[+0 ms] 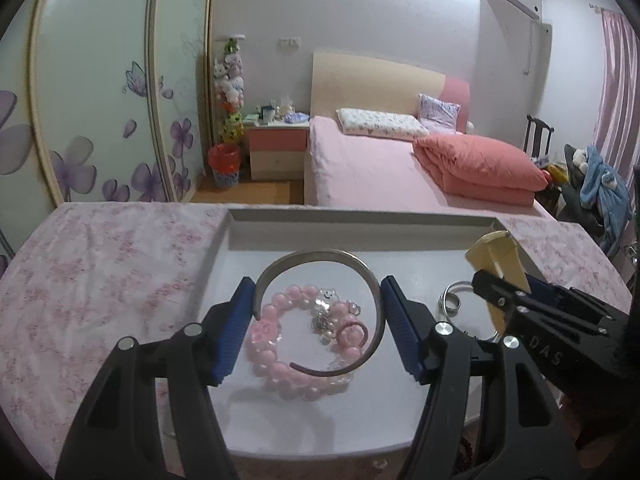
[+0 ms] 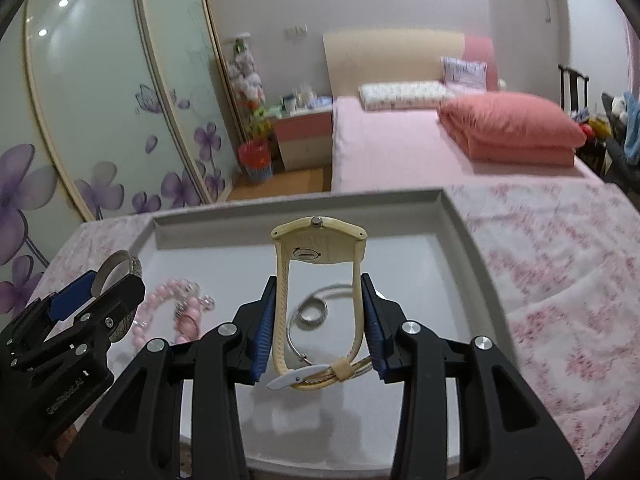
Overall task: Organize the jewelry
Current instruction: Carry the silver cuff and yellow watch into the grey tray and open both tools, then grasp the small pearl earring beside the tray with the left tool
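Note:
A grey tray (image 1: 360, 216) lies on a pink floral cloth. My left gripper (image 1: 318, 284) is shut on a silver open bangle (image 1: 316, 255), with both blue pads against its sides, just above a pink bead bracelet (image 1: 280, 360) that lies in the tray. In the right wrist view my right gripper (image 2: 319, 280) is shut on a cream watch (image 2: 320, 240), the pads pressing its strap from both sides and the case pointing away. Under it, a thin silver hoop with a ring (image 2: 314, 312) rests on the tray (image 2: 300, 204). The two grippers are side by side over the tray.
The floral cloth (image 1: 100, 280) covers the table on both sides of the tray. Behind the table stands a pink bed (image 1: 380, 176) with a folded quilt. Wardrobe doors (image 1: 100, 120) line the left, and a chair with clothes (image 1: 592, 176) is at the right.

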A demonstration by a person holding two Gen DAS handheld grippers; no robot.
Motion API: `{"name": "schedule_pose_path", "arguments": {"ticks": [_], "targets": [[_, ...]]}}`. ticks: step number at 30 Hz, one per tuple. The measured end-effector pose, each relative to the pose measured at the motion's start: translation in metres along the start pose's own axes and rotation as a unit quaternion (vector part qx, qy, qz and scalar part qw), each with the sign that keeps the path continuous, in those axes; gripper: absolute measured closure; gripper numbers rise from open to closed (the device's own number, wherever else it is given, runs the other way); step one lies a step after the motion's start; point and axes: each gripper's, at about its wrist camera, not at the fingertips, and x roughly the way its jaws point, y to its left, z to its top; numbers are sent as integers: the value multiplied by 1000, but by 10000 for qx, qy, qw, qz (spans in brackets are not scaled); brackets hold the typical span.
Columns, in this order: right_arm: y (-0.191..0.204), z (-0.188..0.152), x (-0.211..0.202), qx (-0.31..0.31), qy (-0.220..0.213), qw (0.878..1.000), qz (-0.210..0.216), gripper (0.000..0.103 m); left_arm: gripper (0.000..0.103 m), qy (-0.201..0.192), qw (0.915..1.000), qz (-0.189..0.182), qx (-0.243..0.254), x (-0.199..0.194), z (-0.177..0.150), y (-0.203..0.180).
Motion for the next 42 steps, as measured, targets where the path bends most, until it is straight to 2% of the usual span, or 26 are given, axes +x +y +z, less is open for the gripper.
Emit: {"name": "schedule_pose_path", "arguments": {"ticks": [3, 8, 15, 23, 33, 37, 42], "targets": [[-3, 1, -1, 69, -12, 10000, -5, 47, 40, 139, 9999, -67, -13, 8, -2, 1], [-12, 8, -25, 164, -251, 9995, 23, 47, 40, 75, 9999, -70, -122, 0, 0, 7], [-11, 15, -74, 92, -719, 9974, 2, 47, 40, -393, 9989, -42, -234, -53, 14, 20], [4, -9, -116, -194, -805, 9965, 132, 47, 40, -499, 9986, -115, -137, -102, -4, 24], [5, -63, -130, -265, -424, 9985, 215, 47, 40, -39, 9995, -205, -257, -111, -51, 33], [1, -73, -135, -249, -385, 9988, 193, 47, 41, 292, 9990, -313, -107, -100, -63, 22], [-7, -76, -136, -170, -377, 9990, 165, 47, 49, 675, 9964, -452, 234, -79, -72, 2]]}}
